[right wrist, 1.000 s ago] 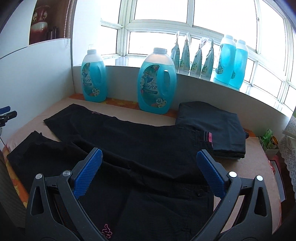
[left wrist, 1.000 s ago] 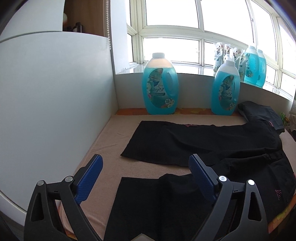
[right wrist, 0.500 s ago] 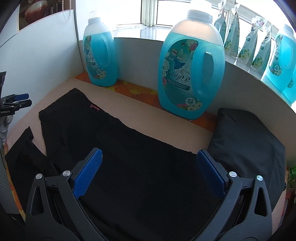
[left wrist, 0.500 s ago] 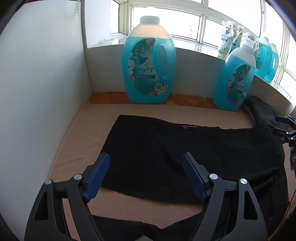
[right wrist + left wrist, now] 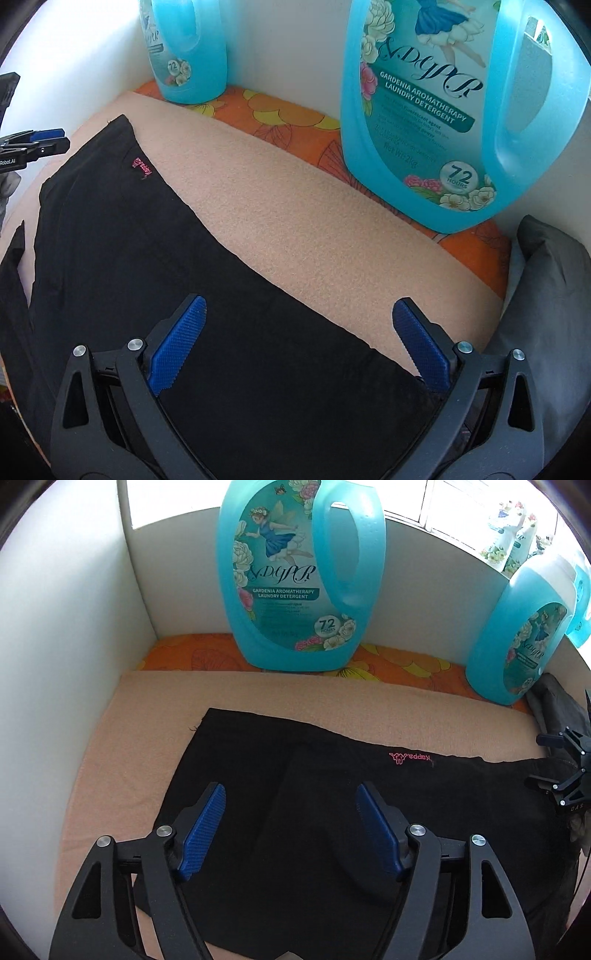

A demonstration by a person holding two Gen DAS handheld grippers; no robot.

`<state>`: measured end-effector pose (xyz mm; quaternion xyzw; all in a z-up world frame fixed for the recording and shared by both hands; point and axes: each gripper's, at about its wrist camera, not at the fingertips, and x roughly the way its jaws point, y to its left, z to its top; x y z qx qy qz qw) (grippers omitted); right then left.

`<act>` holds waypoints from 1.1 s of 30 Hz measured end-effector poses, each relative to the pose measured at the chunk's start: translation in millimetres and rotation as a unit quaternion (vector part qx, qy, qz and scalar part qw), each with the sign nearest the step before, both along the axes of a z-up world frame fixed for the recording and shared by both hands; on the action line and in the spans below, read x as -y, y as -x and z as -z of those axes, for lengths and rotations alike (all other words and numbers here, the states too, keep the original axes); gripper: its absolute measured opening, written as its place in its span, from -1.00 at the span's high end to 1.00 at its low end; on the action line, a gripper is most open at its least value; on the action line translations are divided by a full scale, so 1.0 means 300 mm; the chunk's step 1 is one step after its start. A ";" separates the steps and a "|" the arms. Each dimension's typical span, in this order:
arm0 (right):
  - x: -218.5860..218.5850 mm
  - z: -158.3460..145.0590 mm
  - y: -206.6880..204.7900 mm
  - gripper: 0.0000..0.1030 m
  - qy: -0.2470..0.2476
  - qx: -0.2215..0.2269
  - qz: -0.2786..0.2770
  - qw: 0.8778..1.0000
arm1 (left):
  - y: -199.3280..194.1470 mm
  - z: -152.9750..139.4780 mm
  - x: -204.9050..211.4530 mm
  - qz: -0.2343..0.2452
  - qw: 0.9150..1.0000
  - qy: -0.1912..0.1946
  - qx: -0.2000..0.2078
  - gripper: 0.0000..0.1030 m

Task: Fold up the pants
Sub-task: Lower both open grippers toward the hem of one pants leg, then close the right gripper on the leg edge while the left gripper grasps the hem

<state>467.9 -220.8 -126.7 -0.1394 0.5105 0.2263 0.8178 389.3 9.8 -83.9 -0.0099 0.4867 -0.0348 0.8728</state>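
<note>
Pants: black fabric pants (image 5: 332, 812) with a small pink logo lie spread flat on the peach fleece-covered tabletop (image 5: 122, 760), filling the lower centre of both wrist views; I see the far leg's hem toward the upper left of the cloth in the left view.
Left claw: my left claw (image 5: 290, 827) hovers low over that leg near its hem end, blue pads (image 5: 201, 836) wide apart, nothing between them.
Right claw: my right claw (image 5: 299, 343) sits lower centre of its view with pads spread, straddling the far edge of the cloth toward what I take to be the waist end; I cannot tell whether a pad touches the fabric.
Done so far: I judge nothing folded yet; the pants lie open, and a second strip of black cloth at the far left of the right view looks like the other leg, apart from this one.
Left to do: grip the far edge at both ends, bring leg onto leg, then fold lengthwise.
Surroundings: two blue detergent jugs (image 5: 295, 576) stand behind; a dark grey folded garment (image 5: 546, 295) rests at the right edge, close to my right claw.
</note>
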 end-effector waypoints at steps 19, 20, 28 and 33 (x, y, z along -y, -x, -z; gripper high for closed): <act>-0.056 0.008 0.139 0.74 0.020 0.019 -0.036 0.999 | -0.220 0.109 -0.059 -0.084 0.993 0.051 -0.061 -0.42; -0.057 -0.004 0.155 0.73 0.019 0.027 -0.036 0.999 | -0.236 0.115 -0.061 -0.090 0.992 0.059 -0.067 -0.42; -0.054 -0.103 0.319 0.77 -0.006 0.083 -0.043 0.996 | -0.302 0.153 -0.018 -0.111 0.990 0.037 -0.082 -0.42; -0.102 -0.130 0.470 0.79 0.008 0.121 -0.078 0.990 | -0.297 0.152 -0.023 -0.127 0.988 0.044 -0.076 -0.44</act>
